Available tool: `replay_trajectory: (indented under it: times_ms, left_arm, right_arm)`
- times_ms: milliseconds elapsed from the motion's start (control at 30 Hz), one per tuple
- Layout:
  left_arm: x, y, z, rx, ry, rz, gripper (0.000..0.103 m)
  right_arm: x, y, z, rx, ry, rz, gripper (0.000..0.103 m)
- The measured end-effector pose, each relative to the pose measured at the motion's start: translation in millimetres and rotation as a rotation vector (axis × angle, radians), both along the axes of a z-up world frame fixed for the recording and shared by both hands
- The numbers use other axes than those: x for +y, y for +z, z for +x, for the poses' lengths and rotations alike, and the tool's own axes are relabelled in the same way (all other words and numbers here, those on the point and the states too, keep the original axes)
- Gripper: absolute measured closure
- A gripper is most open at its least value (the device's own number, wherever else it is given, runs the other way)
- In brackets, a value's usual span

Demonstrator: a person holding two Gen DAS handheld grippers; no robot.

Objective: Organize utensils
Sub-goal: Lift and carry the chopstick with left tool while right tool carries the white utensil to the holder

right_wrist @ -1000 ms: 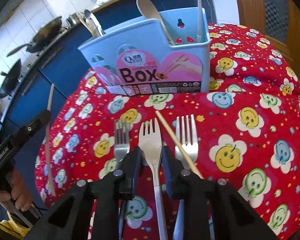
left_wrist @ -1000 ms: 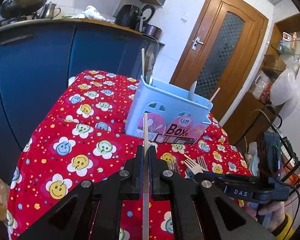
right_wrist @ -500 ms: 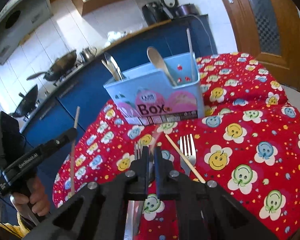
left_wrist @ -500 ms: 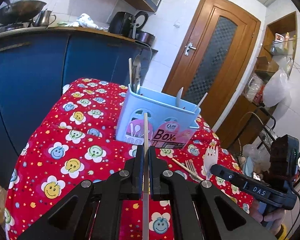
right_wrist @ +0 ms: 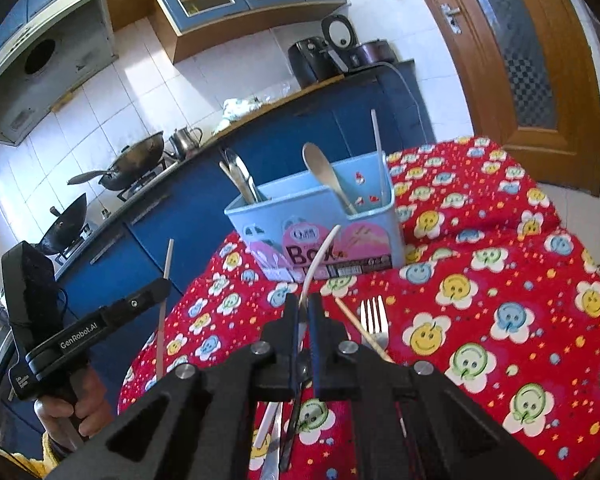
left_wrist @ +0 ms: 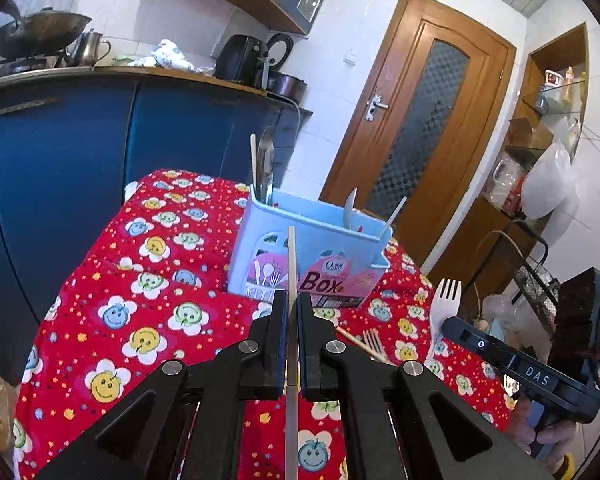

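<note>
My left gripper (left_wrist: 292,300) is shut on a pale chopstick (left_wrist: 291,256) that points up toward the light blue utensil box (left_wrist: 332,240). My right gripper (right_wrist: 305,304) is shut on a white plastic fork (right_wrist: 320,260), held off the cloth and seen edge-on in front of the box (right_wrist: 356,220). The left wrist view shows that fork (left_wrist: 446,300) upright at the right gripper's (left_wrist: 450,326) tip. In the box stand a wooden spoon (right_wrist: 326,172), metal spoons (right_wrist: 236,172) and a chopstick (right_wrist: 376,148). A metal fork (right_wrist: 374,320) and a wooden chopstick (right_wrist: 360,330) lie on the cloth.
The red smiley tablecloth (right_wrist: 500,300) covers the table and drops off at its left edge. Blue cabinets (left_wrist: 80,152) with woks (right_wrist: 132,160) and appliances stand behind, a wooden door (left_wrist: 420,120) to the right. A hand (right_wrist: 72,404) holds the left gripper (right_wrist: 162,284).
My right gripper closed on the white fork and lifted it off the cloth, tipping upward. The left gripper stayed shut on its chopstick and hardly moved.
</note>
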State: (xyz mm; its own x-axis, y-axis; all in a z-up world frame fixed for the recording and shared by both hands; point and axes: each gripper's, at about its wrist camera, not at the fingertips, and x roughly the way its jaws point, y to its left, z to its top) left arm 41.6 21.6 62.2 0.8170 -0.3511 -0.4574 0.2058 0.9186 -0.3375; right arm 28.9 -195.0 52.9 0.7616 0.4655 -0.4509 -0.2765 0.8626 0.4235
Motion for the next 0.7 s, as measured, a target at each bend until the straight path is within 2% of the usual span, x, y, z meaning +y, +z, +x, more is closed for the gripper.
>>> replay_trajectory:
  times_ms: [367,700]
  left_arm:
    - [-14,28,21,-0.127,0.022,0.019,0.099]
    - [-29,65,52,-0.287,0.052,0.047,0.099]
  right_arm:
    - [8,32,-4,-0.162,-0.087,-0.105,0.097]
    - [-2,55,15,-0.232,-0.145,-0.127,0.097]
